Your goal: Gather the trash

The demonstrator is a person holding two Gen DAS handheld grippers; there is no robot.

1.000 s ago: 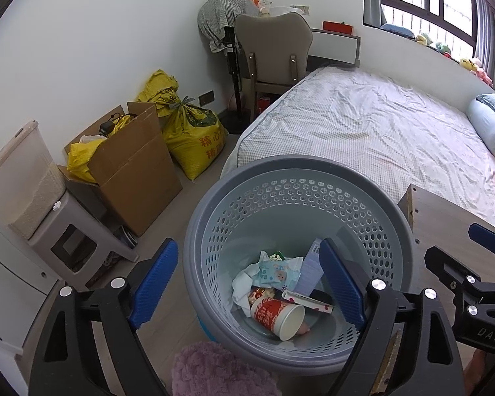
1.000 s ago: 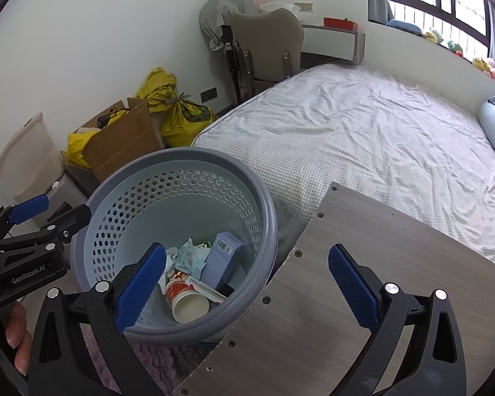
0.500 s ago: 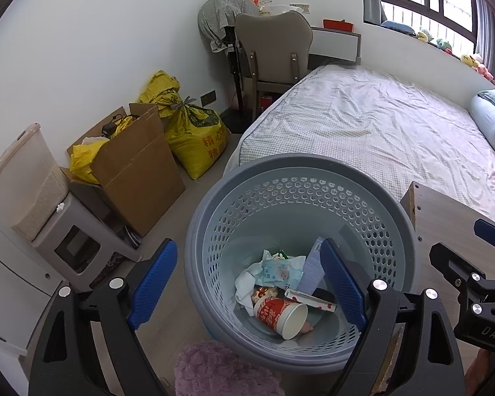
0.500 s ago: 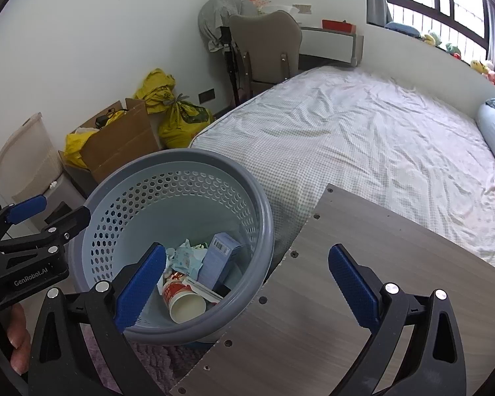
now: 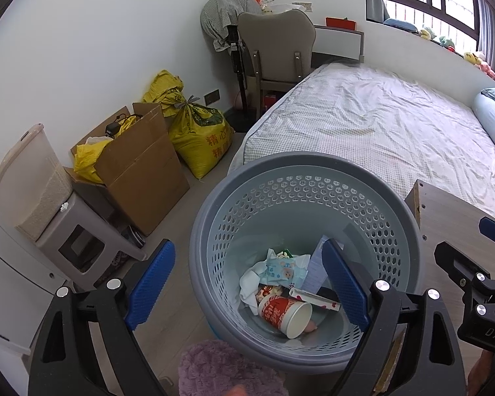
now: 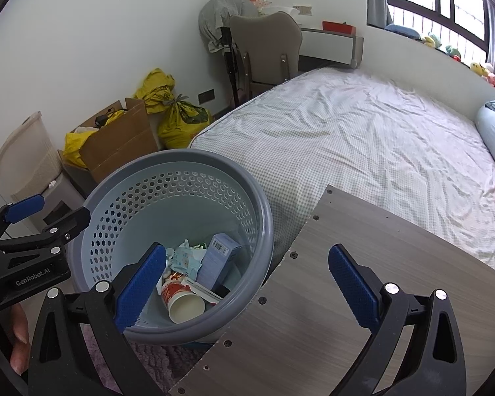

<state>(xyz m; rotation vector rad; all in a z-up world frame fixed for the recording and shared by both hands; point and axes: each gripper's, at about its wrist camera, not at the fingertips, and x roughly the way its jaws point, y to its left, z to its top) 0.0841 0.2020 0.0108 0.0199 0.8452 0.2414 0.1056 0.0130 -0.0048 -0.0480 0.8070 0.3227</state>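
Both tongs [image 5: 247,283] [image 6: 247,283] barely shifted; gaping over basket [image 5: 214,211]; "GenRobot.AI" legible.

The left tool [image 5: 247,280] hangs with its blue pads wide apart and nothing between them, above a grey perforated basket [image 5: 396,241] on the floor. Inside lie a red paper cup [image 5: 285,312] on its side, a wipes packet [image 5: 285,269] and a pale carton [image 5: 315,269]. At 3 o'clock, over the desk [image 5: 445,217], sits the right tool [image 5: 472,257]. A cardboard box [image 5: 142,168] stands at 10 o'clock, a bed [image 5: 379,125] at 1 o'clock.
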